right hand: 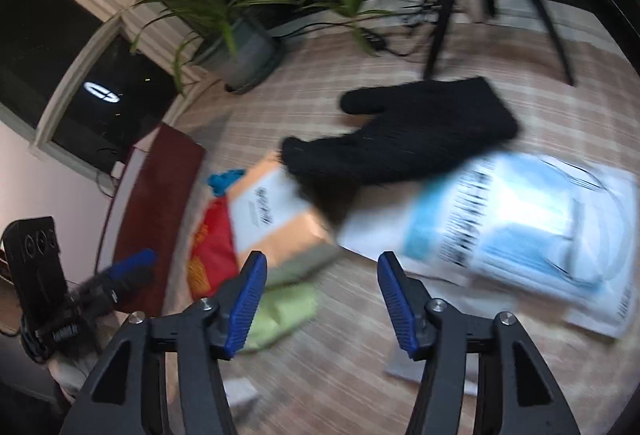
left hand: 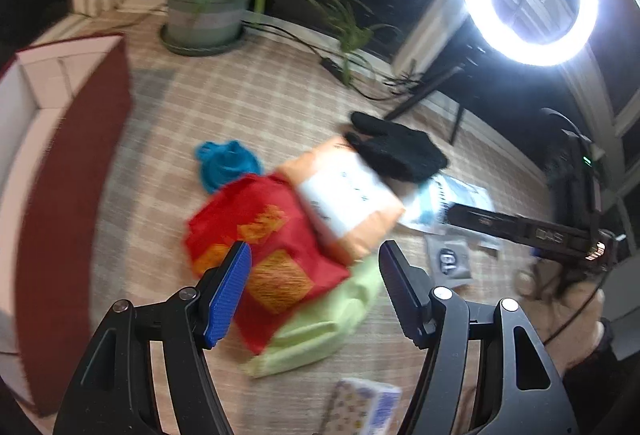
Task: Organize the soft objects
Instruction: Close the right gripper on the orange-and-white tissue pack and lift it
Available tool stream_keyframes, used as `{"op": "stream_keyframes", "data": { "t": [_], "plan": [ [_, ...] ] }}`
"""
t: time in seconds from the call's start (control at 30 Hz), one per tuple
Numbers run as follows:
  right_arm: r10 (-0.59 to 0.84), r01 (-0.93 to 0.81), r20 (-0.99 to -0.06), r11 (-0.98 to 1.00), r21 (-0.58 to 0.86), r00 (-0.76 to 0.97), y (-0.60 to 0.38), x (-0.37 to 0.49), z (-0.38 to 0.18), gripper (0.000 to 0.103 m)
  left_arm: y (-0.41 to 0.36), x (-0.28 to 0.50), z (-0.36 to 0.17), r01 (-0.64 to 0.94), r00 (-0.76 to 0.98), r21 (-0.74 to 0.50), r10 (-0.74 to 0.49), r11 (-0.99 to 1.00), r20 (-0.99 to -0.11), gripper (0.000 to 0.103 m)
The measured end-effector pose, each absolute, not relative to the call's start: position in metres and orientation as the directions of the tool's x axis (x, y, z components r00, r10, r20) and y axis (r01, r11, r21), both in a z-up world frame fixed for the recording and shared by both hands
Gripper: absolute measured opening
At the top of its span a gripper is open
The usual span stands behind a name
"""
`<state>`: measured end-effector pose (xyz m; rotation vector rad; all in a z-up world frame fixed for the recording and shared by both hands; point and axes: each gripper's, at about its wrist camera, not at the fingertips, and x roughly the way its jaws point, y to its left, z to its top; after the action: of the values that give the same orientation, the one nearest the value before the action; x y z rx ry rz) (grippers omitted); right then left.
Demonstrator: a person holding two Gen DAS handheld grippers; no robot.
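- Left gripper: jaws spread wide, nothing between them, held above the pile of soft items.
- Right gripper: jaws spread wide, nothing held.
- Red cloth: lies on the checked table covering, overlapping a light green cloth.
- Orange-and-white packet: rests against the red cloth's far edge.
- Black glove: lies across the packet and a blue-and-white plastic pack.
- Blue cloth: sits just beyond the red cloth.
- Potted plant: stands at the far edge.
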<state>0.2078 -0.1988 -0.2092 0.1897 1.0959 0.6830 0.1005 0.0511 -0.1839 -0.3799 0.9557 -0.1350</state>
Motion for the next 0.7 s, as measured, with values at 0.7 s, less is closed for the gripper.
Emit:
{"op": "stream_keyframes", "data": {
  "t": [0.7],
  "plan": [
    [0.561, -0.37, -0.791, 0.808, 0.459, 0.244, -0.155, 0.272, -0.238, 0.054, 0.016, 0.157, -0.236, 0.022, 0.449, -0.42, -0.385, 0.907, -0.807, 0.066]
  ]
}}
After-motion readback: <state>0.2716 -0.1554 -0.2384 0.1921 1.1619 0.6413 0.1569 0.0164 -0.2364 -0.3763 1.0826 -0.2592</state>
